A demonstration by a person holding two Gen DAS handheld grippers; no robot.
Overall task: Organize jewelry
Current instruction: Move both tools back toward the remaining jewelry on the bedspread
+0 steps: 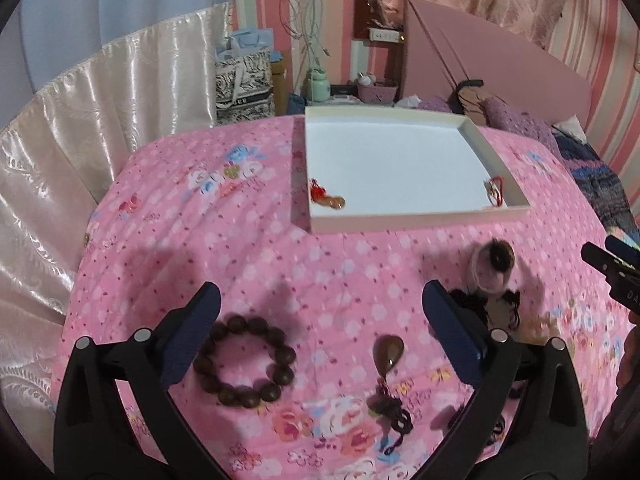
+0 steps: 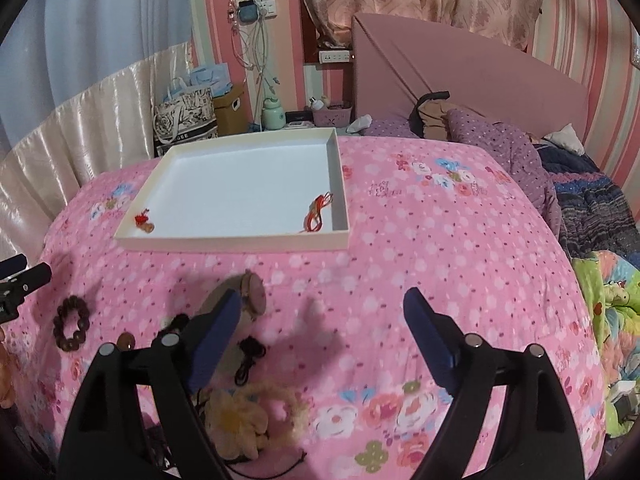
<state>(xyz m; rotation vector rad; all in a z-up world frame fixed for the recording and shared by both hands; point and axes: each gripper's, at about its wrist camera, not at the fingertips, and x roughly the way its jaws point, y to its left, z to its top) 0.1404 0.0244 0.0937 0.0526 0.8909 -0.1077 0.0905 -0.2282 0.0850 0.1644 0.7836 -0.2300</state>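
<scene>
Jewelry like the bead bracelet [image 1: 245, 361] lies on the pink blanket [image 1: 280, 264] near the white tray [image 1: 412, 222], so the left gripper [image 1: 320, 320] and right gripper [image 2: 320, 332] hover spread wide, holding nothing, ready to grab.

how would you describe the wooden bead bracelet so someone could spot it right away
Start at the white tray on the pink floral bedspread, then come down toward the open left gripper. The bead bracelet lies flat on the cloth beside that gripper's left finger. It is the only closed ring of big dark brown round beads; the pendant next to it is a single teardrop stone on a cord.
</scene>
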